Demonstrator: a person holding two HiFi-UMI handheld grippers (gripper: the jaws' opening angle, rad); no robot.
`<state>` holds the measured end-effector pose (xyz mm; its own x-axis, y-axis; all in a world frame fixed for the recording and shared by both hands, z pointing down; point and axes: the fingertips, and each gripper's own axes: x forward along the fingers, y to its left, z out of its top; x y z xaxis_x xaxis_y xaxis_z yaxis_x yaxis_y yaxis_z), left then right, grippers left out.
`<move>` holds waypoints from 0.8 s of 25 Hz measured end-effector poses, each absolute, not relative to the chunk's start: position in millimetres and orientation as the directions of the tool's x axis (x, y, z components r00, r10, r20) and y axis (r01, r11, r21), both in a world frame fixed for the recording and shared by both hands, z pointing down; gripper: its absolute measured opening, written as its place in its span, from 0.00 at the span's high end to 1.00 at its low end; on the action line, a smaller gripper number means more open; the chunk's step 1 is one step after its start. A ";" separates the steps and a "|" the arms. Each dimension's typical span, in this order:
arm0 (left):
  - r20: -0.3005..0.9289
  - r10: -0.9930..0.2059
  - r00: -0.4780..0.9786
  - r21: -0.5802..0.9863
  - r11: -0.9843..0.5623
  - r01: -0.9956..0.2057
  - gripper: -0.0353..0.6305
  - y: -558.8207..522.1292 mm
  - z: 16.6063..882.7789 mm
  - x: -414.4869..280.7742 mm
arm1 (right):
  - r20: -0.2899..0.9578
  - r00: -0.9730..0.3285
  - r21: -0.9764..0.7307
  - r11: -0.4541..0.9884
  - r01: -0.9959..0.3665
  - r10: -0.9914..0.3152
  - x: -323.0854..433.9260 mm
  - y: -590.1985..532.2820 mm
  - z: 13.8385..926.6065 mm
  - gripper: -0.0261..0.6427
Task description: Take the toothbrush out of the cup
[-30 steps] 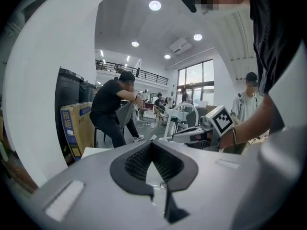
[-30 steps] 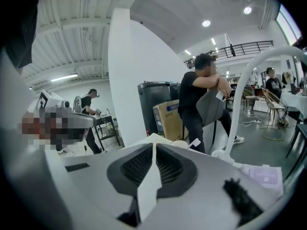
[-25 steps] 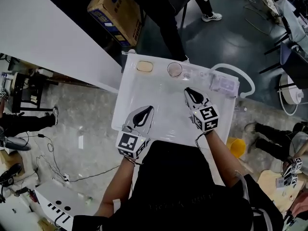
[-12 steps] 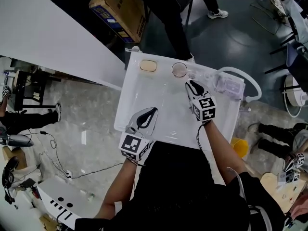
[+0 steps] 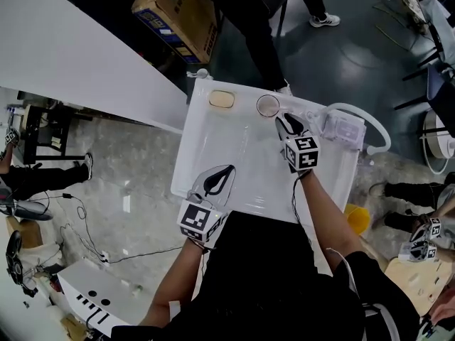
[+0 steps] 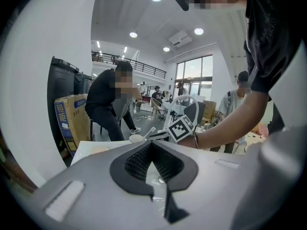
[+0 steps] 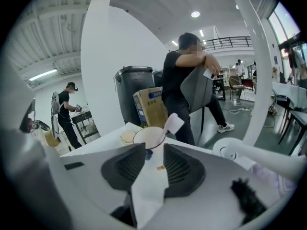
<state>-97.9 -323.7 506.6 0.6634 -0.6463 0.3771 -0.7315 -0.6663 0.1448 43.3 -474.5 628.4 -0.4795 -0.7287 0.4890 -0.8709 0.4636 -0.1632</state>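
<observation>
The right gripper (image 7: 154, 152) is opening its jaws; they stand wide with nothing between them yet. Just ahead of its tips is the cup (image 7: 146, 138). The toothbrush (image 7: 169, 125) leans out over the cup's rim towards the gripper's right side, and its pale head sticks up clear of the cup.

The step in hand looks like the approach for the grasp. To do it well, the gripper should be steered slightly right of the cup's centre so that the exposed handle, not the rim, passes between the pads. It should close on the handle just under the head, where the handle is clear of the cup, then lift along the brush's own lean so the cup is not tipped or dragged. The cup looks light and could slide on the wet-looking white basin (image 5: 213, 148).

The left gripper (image 6: 152, 145) has its jaws together and holds nothing; it hangs low over the near edge of the basin, well apart from the cup, and could brace the cup if it shifts.

Compared with a second ago, the right gripper has moved forward and down across the basin, from well short of the cup to just before it, and its jaws, then closed, have parted; the left gripper and the cup have hardly shifted.
</observation>
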 end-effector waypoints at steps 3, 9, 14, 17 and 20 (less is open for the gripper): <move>0.386 -0.647 0.658 0.143 -0.662 -0.736 0.93 -321.6 507.8 -101.4 | 0.484 -0.465 -0.174 0.439 -0.882 -0.742 42.8 -481.6 630.0 0.80; 0.392 -0.661 0.640 0.137 -0.646 -0.751 0.93 -323.3 507.0 -108.1 | 0.472 -0.447 -0.168 0.420 -0.892 -0.760 38.6 -495.7 631.8 0.78; 0.407 -0.663 0.628 0.131 -0.638 -0.759 0.93 -318.8 510.7 -111.5 | 0.470 -0.444 -0.150 0.426 -0.892 -0.763 33.9 -503.3 631.8 0.79; 0.416 -0.663 0.623 0.132 -0.634 -0.762 0.93 -316.4 512.0 -113.9 | 0.470 -0.432 -0.126 0.426 -0.896 -0.770 33.0 -506.7 629.6 0.86; 0.418 -0.664 0.620 0.130 -0.632 -0.764 0.93 -316.6 513.0 -114.5 | 0.470 -0.435 -0.089 0.449 -0.889 -0.768 28.7 -507.6 627.2 0.88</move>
